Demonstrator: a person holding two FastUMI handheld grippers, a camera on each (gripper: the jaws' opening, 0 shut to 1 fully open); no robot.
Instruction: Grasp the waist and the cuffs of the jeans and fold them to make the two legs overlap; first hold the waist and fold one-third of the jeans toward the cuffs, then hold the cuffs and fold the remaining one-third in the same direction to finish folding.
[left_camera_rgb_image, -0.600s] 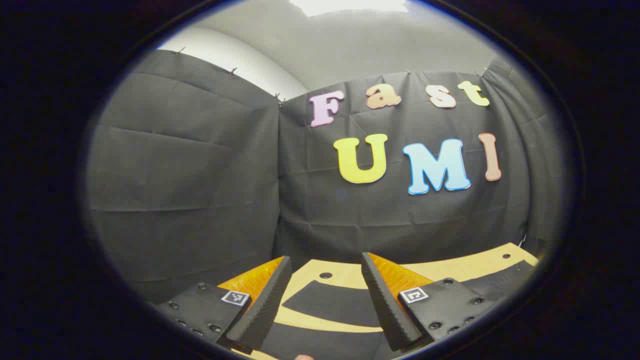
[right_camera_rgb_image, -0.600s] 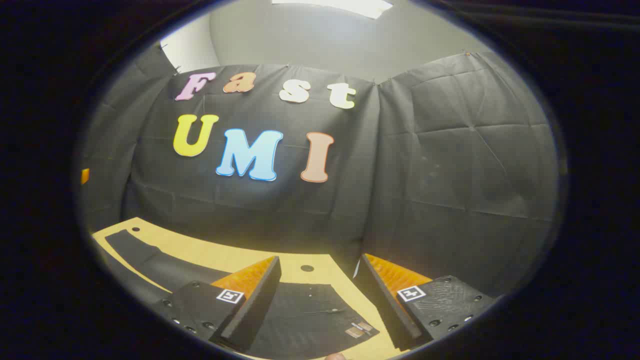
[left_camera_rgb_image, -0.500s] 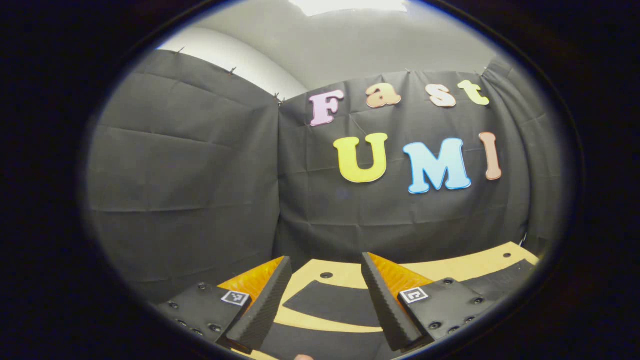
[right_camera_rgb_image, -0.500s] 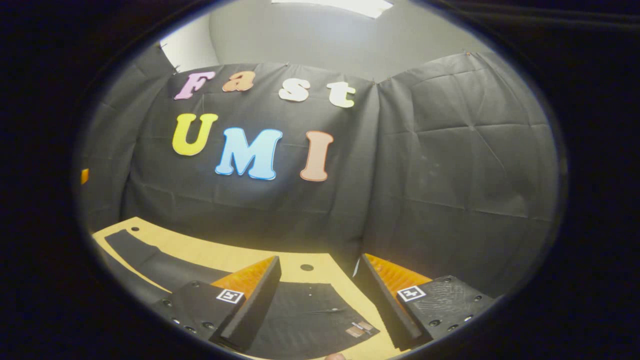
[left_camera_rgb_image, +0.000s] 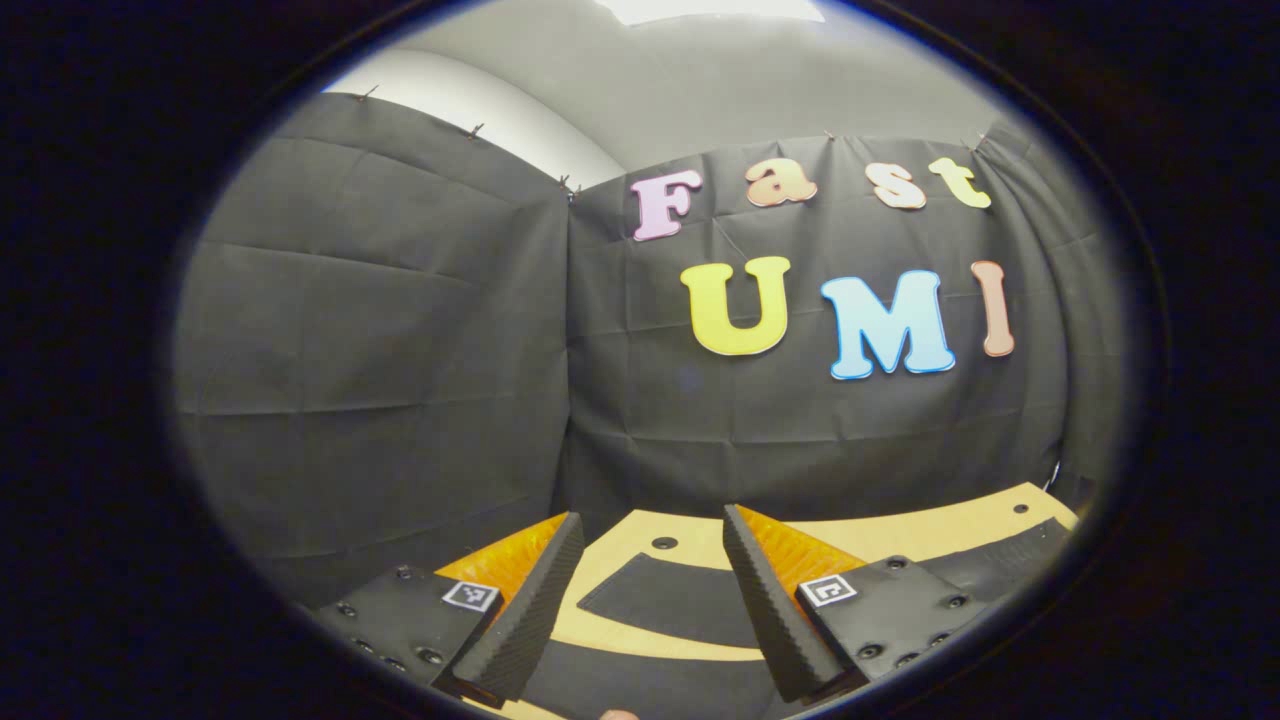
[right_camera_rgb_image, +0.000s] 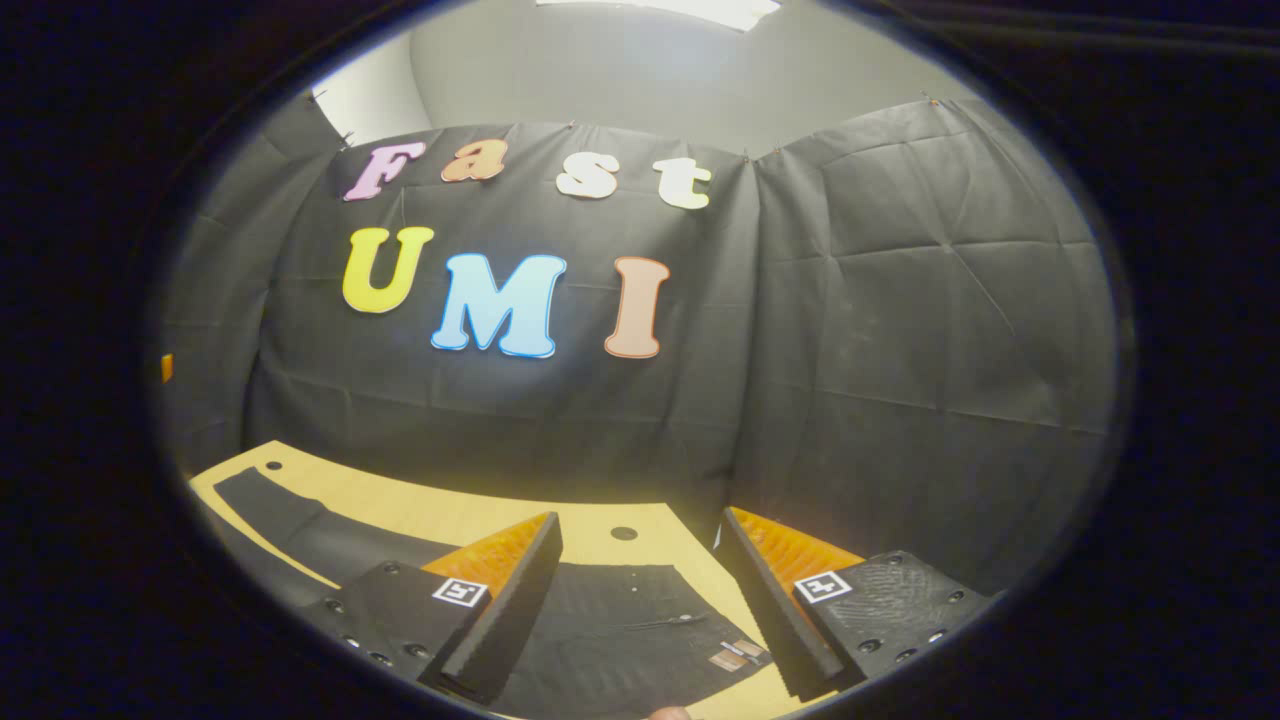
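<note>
So nothing's been grabbed yet: the left gripper (left_camera_rgb_image: 648, 535) has its fingers spread wide with nothing between them, and same deal for the right gripper (right_camera_rgb_image: 640, 535), both hanging above the table (left_camera_rgb_image: 930, 535) and pointed mostly at the booth wall. The jeans (right_camera_rgb_image: 620, 630) are lying flat on the tabletop, black fabric running from about 6 o'clock out toward 9 o'clock in the right gripper view, with the waist end and its little patch sitting right under that gripper; the cuffs (left_camera_rgb_image: 670, 600) look to be at 6 o'clock in the left gripper view. To do this first step well, both tools probably need to tip down a lot and pinch the near edge of waist and cuff squarely, catching both layers. Versus half a second ago, each camera has drifted only slightly, and the jeans haven't budged.
</note>
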